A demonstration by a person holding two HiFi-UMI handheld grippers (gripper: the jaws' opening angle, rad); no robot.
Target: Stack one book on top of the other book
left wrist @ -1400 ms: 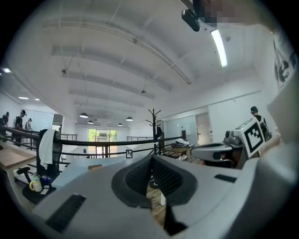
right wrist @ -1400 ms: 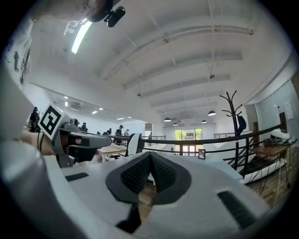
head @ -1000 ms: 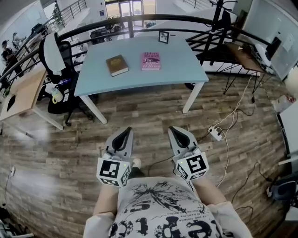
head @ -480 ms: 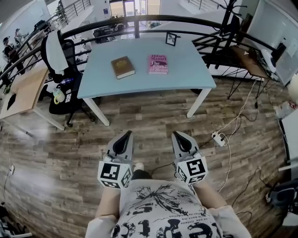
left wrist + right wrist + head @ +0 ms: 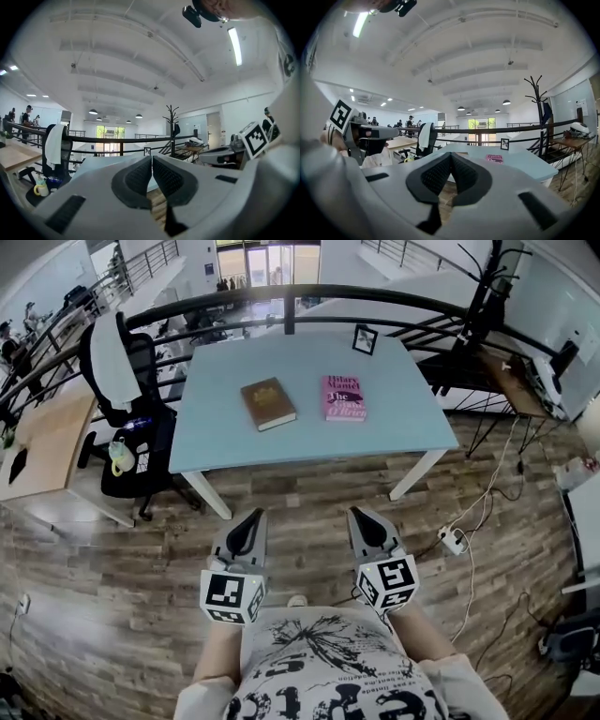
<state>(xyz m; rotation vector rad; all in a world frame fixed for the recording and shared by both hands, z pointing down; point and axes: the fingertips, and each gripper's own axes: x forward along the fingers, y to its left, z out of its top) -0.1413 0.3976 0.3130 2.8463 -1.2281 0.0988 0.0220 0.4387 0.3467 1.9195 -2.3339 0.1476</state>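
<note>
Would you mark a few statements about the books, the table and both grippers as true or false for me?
1. In the head view, the brown book lies left of the pink book on the table. True.
2. One book is stacked on the other. False: they lie side by side, apart.
3. The left gripper holds a book. False: its jaws are shut on nothing, short of the table.
4. The right gripper is shut and empty. True.
5. A small picture frame stands near the table's far edge. True.
</note>
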